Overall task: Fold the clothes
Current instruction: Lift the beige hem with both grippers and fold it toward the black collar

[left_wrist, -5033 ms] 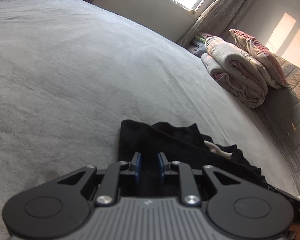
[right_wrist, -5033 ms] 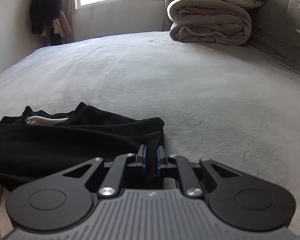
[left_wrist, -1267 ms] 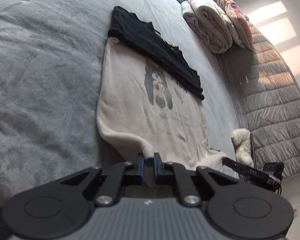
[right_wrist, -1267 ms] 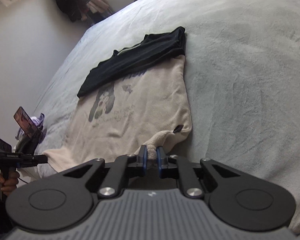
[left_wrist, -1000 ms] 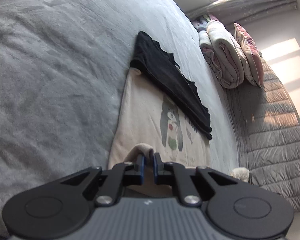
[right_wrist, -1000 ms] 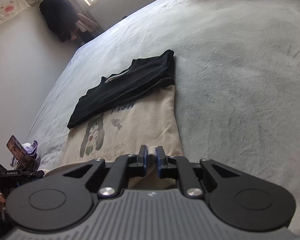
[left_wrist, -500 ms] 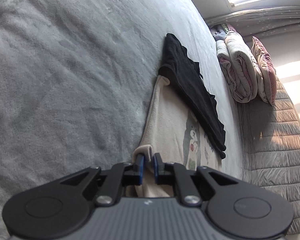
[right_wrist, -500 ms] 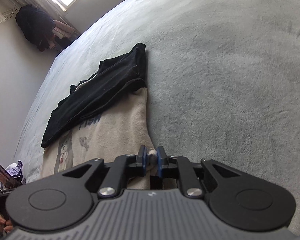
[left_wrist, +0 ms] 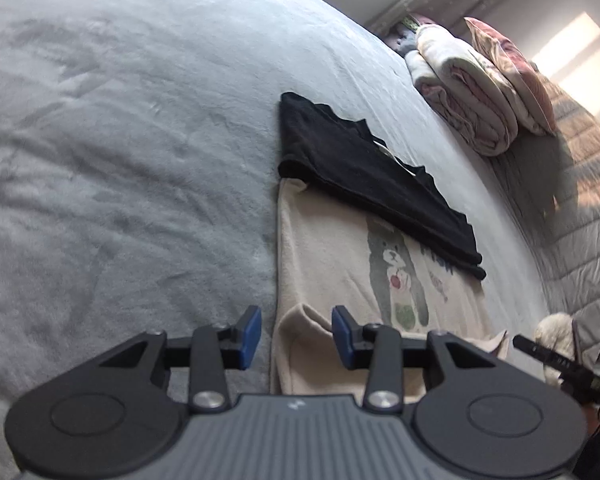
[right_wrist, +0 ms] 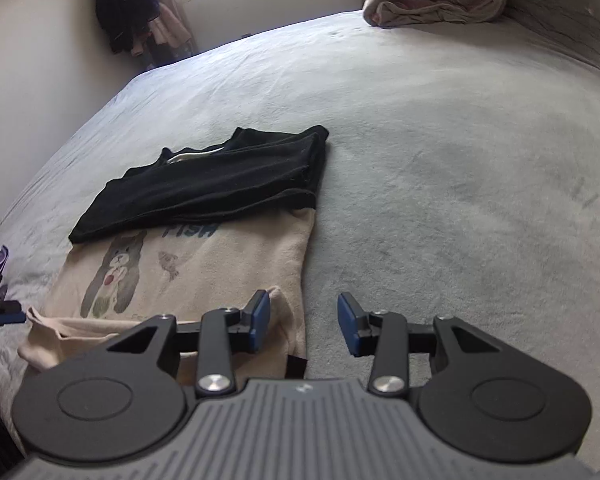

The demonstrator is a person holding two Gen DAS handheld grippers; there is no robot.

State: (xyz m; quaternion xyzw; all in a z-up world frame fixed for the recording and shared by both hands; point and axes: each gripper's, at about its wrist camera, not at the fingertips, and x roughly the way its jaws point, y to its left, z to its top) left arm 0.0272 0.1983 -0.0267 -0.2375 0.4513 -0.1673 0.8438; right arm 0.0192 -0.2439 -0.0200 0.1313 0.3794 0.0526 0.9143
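We see a cream shirt (left_wrist: 340, 256) lying flat on the grey bed (left_wrist: 120, 140), its bear print facing up, with a folded black garment (left_wrist: 364, 168) resting across its far end. The left gripper (left_wrist: 296, 334) hangs over the shirt's near left corner; its jaws are opening, and a raised fold of cream cloth sits between the blue pads (left_wrist: 249, 336) without being pressed. The right gripper (right_wrist: 303, 326) is at the near right corner — its jaws are opening too, with the shirt's edge just beside its left pad (right_wrist: 260, 320) and bare bed under the gap. Near the headboard a rolled quilt (left_wrist: 464, 96) and a pillow (left_wrist: 508, 68) are stacked, well apart from the clothes.
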